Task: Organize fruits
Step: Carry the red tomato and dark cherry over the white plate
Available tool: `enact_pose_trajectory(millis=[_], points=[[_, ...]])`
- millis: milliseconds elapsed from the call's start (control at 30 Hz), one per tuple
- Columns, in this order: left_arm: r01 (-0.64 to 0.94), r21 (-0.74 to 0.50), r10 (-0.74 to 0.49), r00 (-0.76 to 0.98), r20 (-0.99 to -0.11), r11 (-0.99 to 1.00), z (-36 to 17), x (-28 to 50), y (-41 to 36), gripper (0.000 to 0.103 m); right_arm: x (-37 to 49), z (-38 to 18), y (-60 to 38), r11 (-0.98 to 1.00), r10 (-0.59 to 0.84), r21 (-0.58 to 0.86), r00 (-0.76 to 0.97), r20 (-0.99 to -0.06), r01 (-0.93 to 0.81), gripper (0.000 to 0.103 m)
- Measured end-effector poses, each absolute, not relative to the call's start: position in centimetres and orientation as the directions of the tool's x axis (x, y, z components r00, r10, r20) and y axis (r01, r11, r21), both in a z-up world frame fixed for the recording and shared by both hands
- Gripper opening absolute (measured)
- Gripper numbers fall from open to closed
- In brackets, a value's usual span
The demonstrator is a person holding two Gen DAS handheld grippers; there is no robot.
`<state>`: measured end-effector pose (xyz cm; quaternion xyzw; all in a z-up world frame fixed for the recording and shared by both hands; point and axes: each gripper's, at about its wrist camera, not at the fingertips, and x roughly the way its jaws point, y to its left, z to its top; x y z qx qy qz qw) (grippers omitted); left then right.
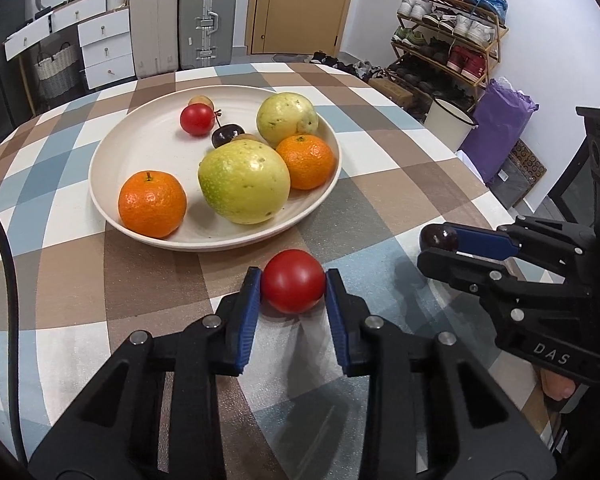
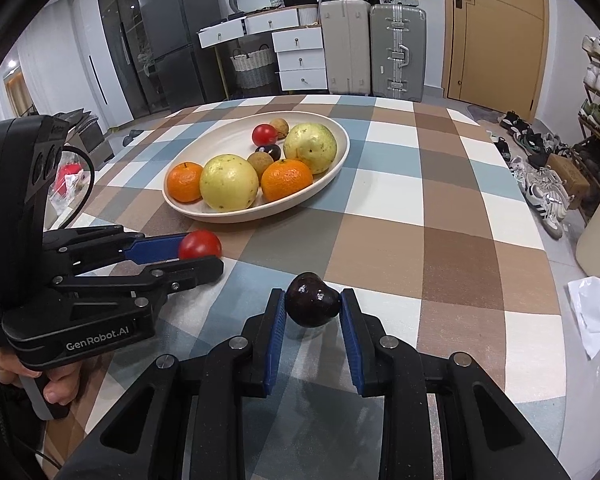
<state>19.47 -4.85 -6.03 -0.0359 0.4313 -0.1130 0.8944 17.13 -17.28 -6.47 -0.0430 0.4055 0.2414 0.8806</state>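
Your left claw (image 1: 293,286) is clamped on a red tomato (image 1: 293,286), right claw (image 2: 312,300) on a dark plum (image 2: 312,300), both near the plate (image 1: 112,152) on the tabletop (image 1: 400,168). Plate holds two oranges, two guavas, one tomato, one plum; small brown fruits are half hidden.

Both claws are matte black plastic linkages with round silver pivot pins and ribbed blue pads lining the inner faces of the fingers (image 1: 249,312). Left claw (image 2: 202,258), seen side-on from the right wrist view: boxy black housing printed "GenRobot.AI" in white, tall black camera block with round lens ports above it, thin black cable looping off behind, grey handle underneath with fingertips (image 2: 60,390) wrapped round it. Right claw (image 1: 440,248), seen from the left wrist view: same build, white letters "DAS" on the body, a thumb tip showing beneath.
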Motion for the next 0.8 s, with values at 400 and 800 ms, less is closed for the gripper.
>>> enact_pose_trajectory(millis=[400, 800], points=[[0.166, -0.154, -0.226, 0.659, -0.717, 0.974, -3.8, 18.1, -3.8, 0.029, 16.7, -5.5, -17.1, 0.879, 0.387, 0.103, 0.569, -0.726, -0.466, 0.028], [0.103, -0.141, -0.171, 0.735, -0.656, 0.985, 0.2, 16.8, -0.2, 0.029, 17.5, -2.3, -16.4, 0.856, 0.453, 0.154, 0.574, -0.682, -0.493, 0.028]])
